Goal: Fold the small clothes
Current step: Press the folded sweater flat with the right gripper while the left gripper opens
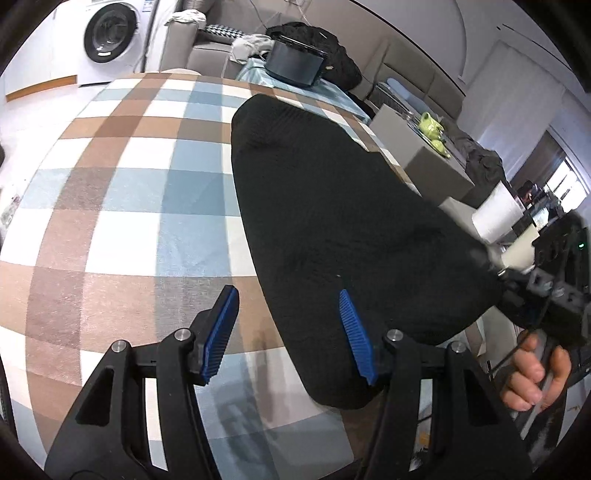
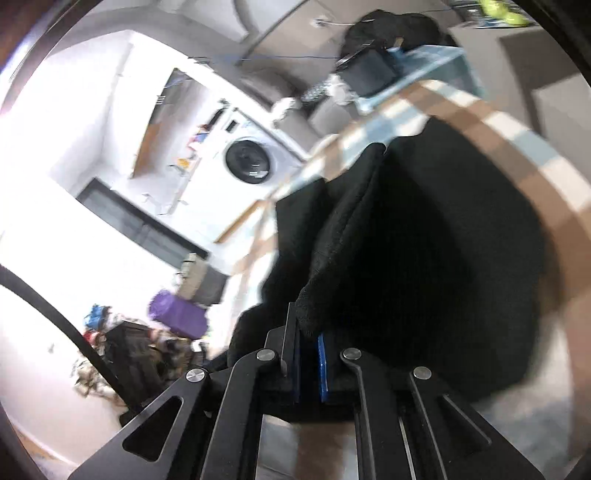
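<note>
Now the right gripper is clamping the black cloth, lying beside the open left gripper on the checked cloth-covered table, washer far behind.

Left wrist view: above checked tablecloth, looking down and forward, close. Right wrist view: tilted, very close. Shared: black garment, washing machine
</note>
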`<action>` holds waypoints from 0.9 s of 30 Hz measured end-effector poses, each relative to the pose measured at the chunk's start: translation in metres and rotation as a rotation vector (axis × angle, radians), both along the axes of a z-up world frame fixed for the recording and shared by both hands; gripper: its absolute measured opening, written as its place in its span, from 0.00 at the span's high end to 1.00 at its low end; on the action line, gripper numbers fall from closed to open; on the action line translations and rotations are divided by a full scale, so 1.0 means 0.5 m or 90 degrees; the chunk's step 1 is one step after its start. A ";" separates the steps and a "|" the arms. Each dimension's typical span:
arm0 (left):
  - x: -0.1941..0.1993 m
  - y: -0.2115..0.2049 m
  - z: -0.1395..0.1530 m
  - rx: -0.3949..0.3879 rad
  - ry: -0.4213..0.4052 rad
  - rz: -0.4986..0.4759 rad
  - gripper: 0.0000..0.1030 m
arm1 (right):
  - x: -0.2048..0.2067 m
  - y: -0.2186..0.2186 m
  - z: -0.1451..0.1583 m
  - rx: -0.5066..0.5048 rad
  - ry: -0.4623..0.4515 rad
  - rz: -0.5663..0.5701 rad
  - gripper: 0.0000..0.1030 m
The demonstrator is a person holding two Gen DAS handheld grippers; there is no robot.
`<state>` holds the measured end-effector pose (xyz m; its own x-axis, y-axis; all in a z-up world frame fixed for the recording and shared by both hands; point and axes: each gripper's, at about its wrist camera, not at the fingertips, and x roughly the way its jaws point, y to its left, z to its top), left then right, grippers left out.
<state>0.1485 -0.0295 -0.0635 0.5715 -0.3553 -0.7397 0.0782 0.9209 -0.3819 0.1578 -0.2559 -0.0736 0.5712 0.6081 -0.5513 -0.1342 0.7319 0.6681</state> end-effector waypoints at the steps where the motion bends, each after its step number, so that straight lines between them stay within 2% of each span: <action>1: 0.003 -0.008 -0.003 0.004 0.003 -0.011 0.47 | 0.004 -0.004 -0.016 -0.027 0.019 -0.010 0.93; 4: 0.009 -0.042 -0.015 0.026 0.022 -0.042 0.47 | 0.025 -0.008 -0.082 -0.122 0.110 -0.030 0.91; 5: 0.009 -0.055 -0.020 0.031 0.030 -0.057 0.47 | 0.028 -0.008 -0.089 -0.133 0.115 -0.030 0.91; 7: 0.005 -0.076 -0.029 0.042 0.039 -0.078 0.47 | 0.029 -0.010 -0.079 -0.131 0.098 -0.032 0.84; 10: -0.001 -0.095 -0.040 0.055 0.045 -0.092 0.47 | 0.033 -0.016 -0.036 -0.149 0.032 -0.054 0.70; 13: -0.002 -0.097 -0.044 0.051 0.051 -0.098 0.45 | 0.051 -0.010 -0.016 -0.129 0.000 -0.029 0.65; 16: -0.002 -0.088 -0.042 0.034 0.052 -0.094 0.45 | 0.095 0.024 -0.029 -0.105 0.003 0.020 0.62; 19: -0.005 -0.070 -0.035 0.020 0.047 -0.077 0.45 | 0.145 0.059 -0.064 -0.106 0.038 0.051 0.62; 21: -0.007 -0.056 -0.028 0.017 0.040 -0.062 0.45 | 0.174 0.076 -0.091 -0.091 0.071 0.067 0.64; 23: -0.008 -0.040 -0.022 0.011 0.034 -0.042 0.45 | 0.203 0.095 -0.111 -0.085 0.085 0.097 0.85; 24: -0.008 -0.033 -0.021 0.008 0.034 -0.035 0.45 | 0.211 0.107 -0.109 -0.104 0.075 0.109 0.92; 25: -0.007 -0.025 -0.019 0.006 0.035 -0.027 0.45 | 0.211 0.111 -0.100 -0.110 0.061 0.107 0.93; 26: -0.006 -0.019 -0.017 0.001 0.034 -0.023 0.45 | 0.203 0.111 -0.077 -0.093 0.025 0.113 0.93; 27: -0.005 -0.015 -0.015 -0.002 0.033 -0.023 0.45 | 0.183 0.104 -0.039 -0.073 -0.038 0.116 0.93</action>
<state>0.1459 -0.0371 -0.0710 0.5192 -0.3777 -0.7667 0.0923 0.9166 -0.3890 0.2496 -0.2039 -0.0929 0.4912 0.6395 -0.5915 -0.3083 0.7627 0.5686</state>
